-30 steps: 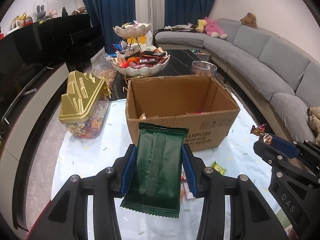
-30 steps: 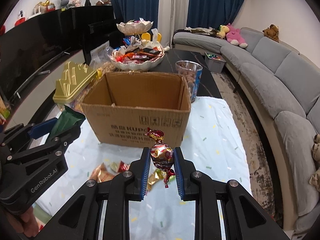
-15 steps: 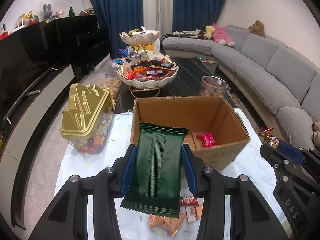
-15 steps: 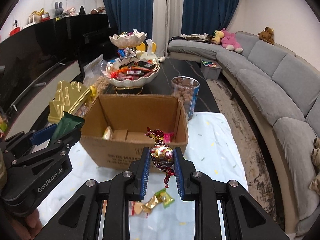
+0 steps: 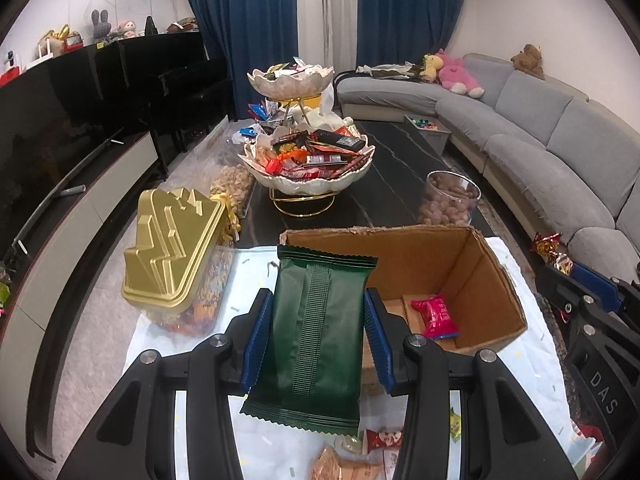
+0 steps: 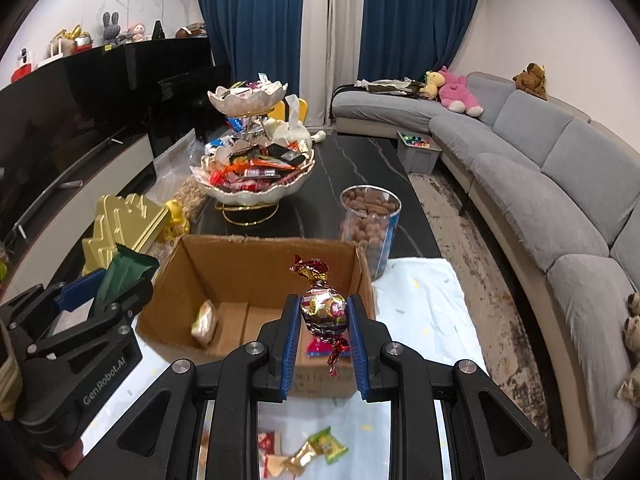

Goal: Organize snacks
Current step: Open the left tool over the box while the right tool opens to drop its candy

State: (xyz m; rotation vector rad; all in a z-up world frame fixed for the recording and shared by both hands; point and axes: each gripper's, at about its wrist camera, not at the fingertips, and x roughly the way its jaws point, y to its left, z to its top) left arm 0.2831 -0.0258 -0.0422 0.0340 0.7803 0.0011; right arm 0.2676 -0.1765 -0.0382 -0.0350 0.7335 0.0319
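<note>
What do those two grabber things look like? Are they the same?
Yes, they match. The left gripper and the right gripper are both made of chunky black plastic arms with round silver bolts at the joints. Each has two blue ribbed pads on the inside of its fingers. White lettering is printed on their sides: "GenRobot.AI" on the left one, "DAS" on the right one.

Dark green packet (image 5: 316, 336), brown box (image 5: 420, 264)

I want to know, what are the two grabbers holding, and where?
Left gripper: green packet, clamped by its long side edges. Right gripper: foil-wrapped candy, pinched around its round middle.
</note>
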